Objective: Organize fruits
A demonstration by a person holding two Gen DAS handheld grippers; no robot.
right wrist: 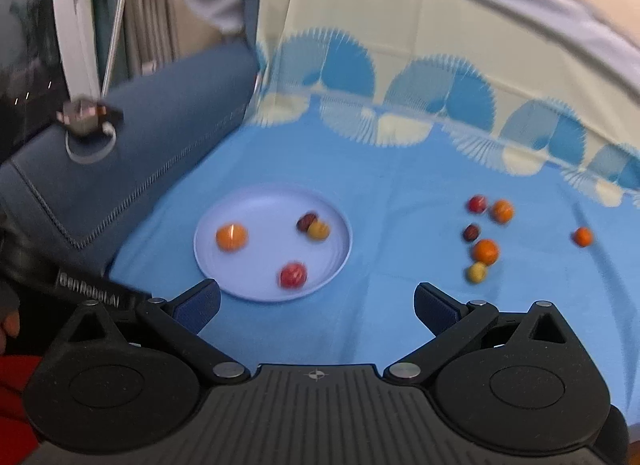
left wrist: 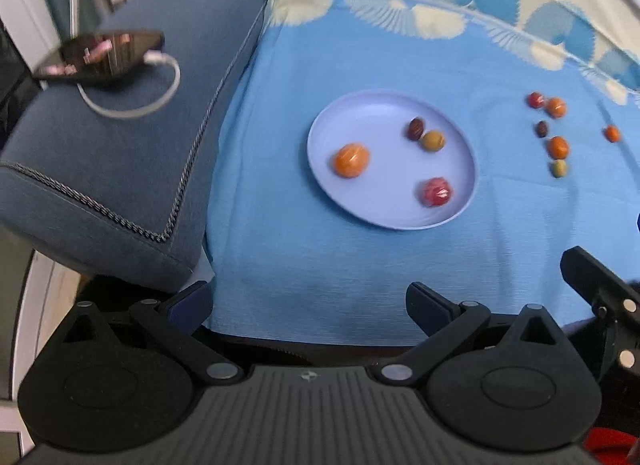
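A lilac plate point(left wrist: 384, 209) point(right wrist: 256, 201) lies on the blue cloth. It holds an orange fruit point(left wrist: 351, 160) point(right wrist: 231, 237), a red fruit point(left wrist: 436, 192) point(right wrist: 293, 274), a dark brown fruit point(left wrist: 416, 128) point(right wrist: 306, 221) and a yellow-green fruit point(left wrist: 433, 141) point(right wrist: 319, 230). Several loose fruits point(left wrist: 557, 147) point(right wrist: 485, 251) lie on the cloth to the plate's right. My left gripper point(left wrist: 308, 305) is open and empty, near the cloth's front edge. My right gripper point(right wrist: 316, 307) is open and empty, just in front of the plate.
A dark blue cushioned armrest point(left wrist: 132, 137) point(right wrist: 152, 137) runs along the left, with a dark phone point(left wrist: 100, 55) and white cable on it. The patterned cloth rises up the backrest point(right wrist: 400, 77) behind. The right gripper's body point(left wrist: 600, 297) shows at the left view's right edge.
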